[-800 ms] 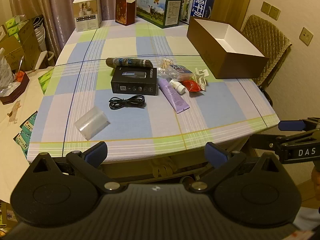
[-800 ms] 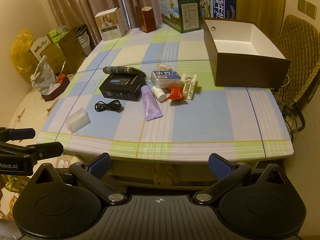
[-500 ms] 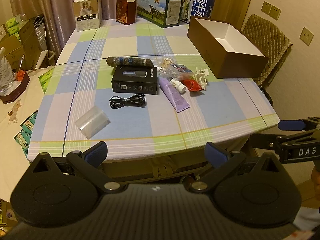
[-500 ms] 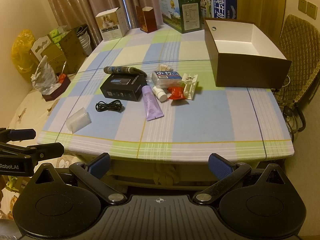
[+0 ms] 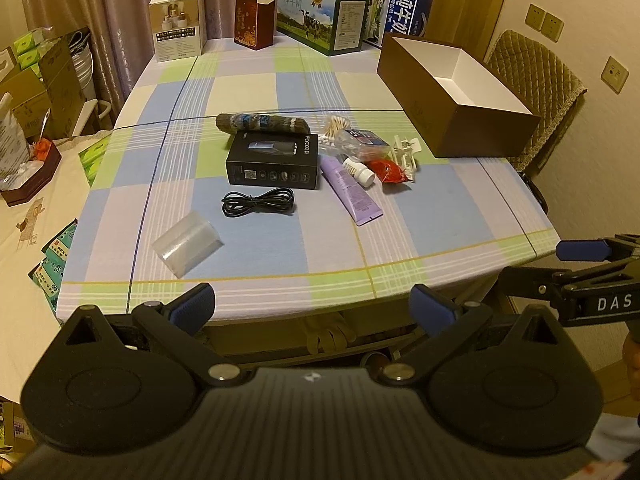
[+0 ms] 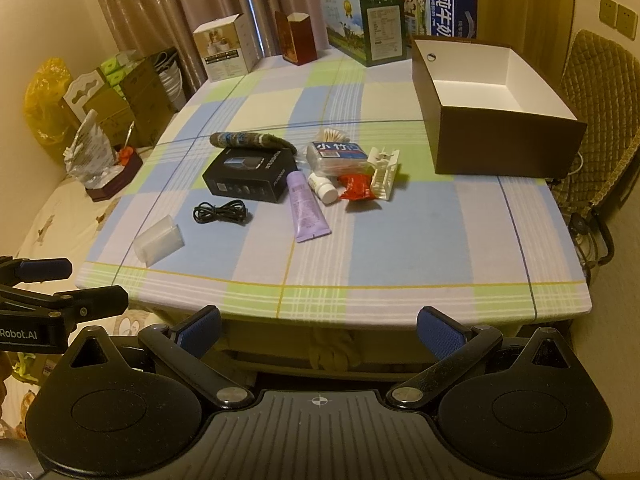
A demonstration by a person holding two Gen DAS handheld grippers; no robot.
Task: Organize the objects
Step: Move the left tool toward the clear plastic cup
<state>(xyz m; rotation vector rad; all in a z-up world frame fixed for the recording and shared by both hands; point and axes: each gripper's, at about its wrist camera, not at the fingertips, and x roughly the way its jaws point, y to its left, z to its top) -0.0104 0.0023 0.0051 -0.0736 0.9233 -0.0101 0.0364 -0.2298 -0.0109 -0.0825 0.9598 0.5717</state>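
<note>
Both of your grippers hang wide apart and empty, short of the table's (image 6: 400,240) near edge.

From your right gripper (image 6: 318,332) you see the round hole in the brown box's (image 6: 508,148) far wall at 1 o'clock; your left gripper (image 5: 312,306) misses it. The clutter around the black carton (image 5: 274,164) lies at 12 o'clock, the clear plastic case (image 5: 186,242) at 10.

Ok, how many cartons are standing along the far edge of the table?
4: white carton far left, dark red carton next, green milk carton, then blue milk carton behind the open brown box.
</note>
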